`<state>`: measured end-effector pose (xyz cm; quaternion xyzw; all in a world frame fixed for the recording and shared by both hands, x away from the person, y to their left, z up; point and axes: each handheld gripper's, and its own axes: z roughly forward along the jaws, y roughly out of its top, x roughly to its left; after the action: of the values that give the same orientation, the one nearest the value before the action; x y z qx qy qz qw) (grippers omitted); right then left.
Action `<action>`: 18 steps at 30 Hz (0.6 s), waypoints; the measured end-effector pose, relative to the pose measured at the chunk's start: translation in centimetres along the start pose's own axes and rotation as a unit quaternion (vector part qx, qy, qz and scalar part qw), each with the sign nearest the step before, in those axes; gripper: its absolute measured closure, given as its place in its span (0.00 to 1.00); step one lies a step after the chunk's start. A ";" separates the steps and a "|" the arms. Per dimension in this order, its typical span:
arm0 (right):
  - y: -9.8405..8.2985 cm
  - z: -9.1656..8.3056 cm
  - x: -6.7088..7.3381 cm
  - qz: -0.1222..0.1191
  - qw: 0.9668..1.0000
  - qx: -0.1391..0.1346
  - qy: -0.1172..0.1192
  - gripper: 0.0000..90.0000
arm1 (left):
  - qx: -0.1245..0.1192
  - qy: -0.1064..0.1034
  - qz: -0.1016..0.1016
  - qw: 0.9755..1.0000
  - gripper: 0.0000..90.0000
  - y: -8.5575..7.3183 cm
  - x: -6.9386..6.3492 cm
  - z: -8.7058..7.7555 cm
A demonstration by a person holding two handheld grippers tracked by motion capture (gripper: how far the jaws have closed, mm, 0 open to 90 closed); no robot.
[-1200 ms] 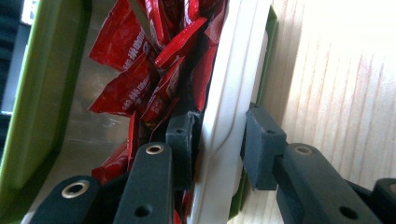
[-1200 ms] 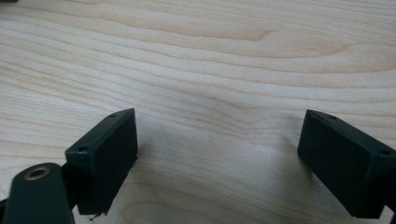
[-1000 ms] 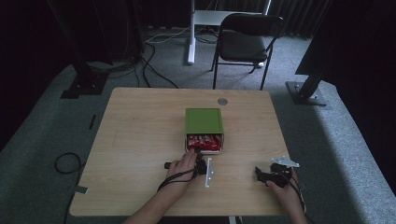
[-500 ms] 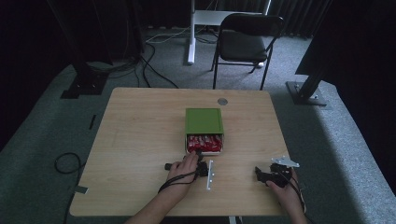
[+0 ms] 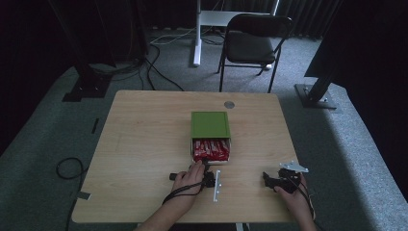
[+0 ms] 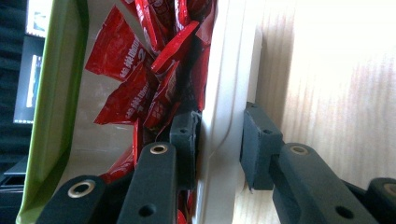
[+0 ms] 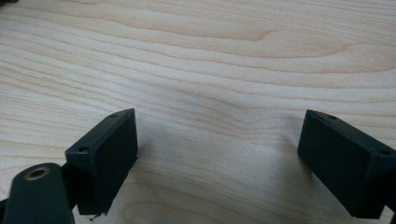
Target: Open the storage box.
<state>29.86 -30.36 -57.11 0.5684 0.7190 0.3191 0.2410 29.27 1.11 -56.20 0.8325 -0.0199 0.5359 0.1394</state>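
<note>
A green box (image 5: 210,125) lies in the middle of the wooden table (image 5: 144,134), with its white inner tray (image 5: 194,155) slid out toward me. Red snack packets (image 5: 210,149) fill the tray. My left gripper (image 5: 206,166) reaches the tray's near edge. In the left gripper view my left gripper (image 6: 222,135) is shut on the tray's white front wall (image 6: 229,79), one pad inside among the red packets (image 6: 140,70) and one outside. The green box side (image 6: 51,93) runs along the left. My right gripper (image 5: 269,179) rests open on the table at the right, and in its own view the right gripper (image 7: 224,154) has only bare wood (image 7: 210,56) between its jaws.
A pale narrow strip (image 5: 217,185) lies just right of my left hand. A small round grommet (image 5: 229,104) sits near the table's far edge. Beyond the table stand a black chair (image 5: 252,43) and a white desk leg (image 5: 197,33); cables lie on the carpet.
</note>
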 end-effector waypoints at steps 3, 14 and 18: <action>0.0 0.0 0.0 0.000 1.000 0.000 0.000 0.13 | -0.003 -0.001 -0.003 1.000 0.78 0.1 -0.3 -0.5; 0.0 0.0 0.0 0.000 1.000 0.000 0.000 0.13 | -0.003 -0.005 0.004 1.000 0.78 0.4 -0.9 -1.7; 0.0 0.0 0.0 0.000 1.000 0.000 0.000 0.13 | -0.006 -0.006 0.004 1.000 0.78 0.5 -1.0 -2.2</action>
<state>29.86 -30.37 -57.11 0.5683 0.7191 0.3190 0.2411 26.83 1.05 -56.15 0.8345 -0.0272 0.5315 0.1426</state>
